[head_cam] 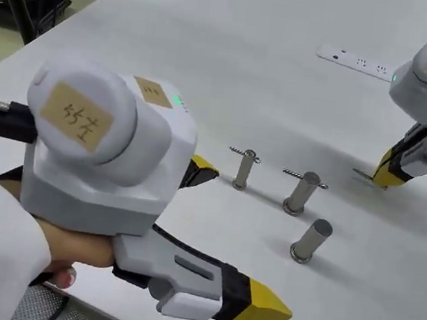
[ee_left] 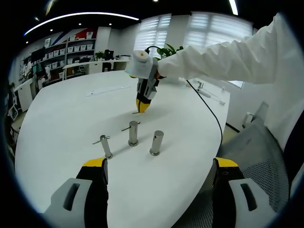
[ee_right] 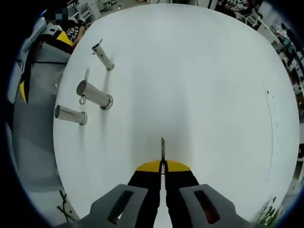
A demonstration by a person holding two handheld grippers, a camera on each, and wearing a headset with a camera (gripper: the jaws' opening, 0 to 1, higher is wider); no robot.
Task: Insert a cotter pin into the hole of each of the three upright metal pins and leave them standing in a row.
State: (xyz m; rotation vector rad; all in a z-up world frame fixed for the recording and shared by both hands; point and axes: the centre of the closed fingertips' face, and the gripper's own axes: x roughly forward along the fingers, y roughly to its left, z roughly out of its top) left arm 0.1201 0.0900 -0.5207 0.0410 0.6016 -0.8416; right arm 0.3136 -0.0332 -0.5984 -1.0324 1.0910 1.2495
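White table [head_cam: 211, 64], three metal pins upright in a row. Pin A [head_cam: 243, 172] carries cotter pin A [head_cam: 244, 155] crosswise through its top. Pin B [head_cam: 299, 194], the middle one, carries cotter pin B [head_cam: 305, 175] the same way. Pin C [head_cam: 311, 240], at the end of the row, has a bare top. In the right gripper view the same three read as C [ee_right: 71, 114], B [ee_right: 95, 94] and A [ee_right: 104, 57], bottom to top. Left gripper [head_cam: 234, 238] is held in a hand [head_cam: 65, 252] near the row on the person's side, with its yellow-tipped jaws spread wide and nothing between them (its own view looks between them at the three pins). Right gripper [ee_right: 162, 167] is well apart from the row, tips down at the table, jaws pressed together and pinching the loose cotter pin [ee_right: 162, 149], which sticks straight out ahead of the tips. Whether that pin touches the surface cannot be told. A power strip [head_cam: 354, 62] lies farther back on the table.
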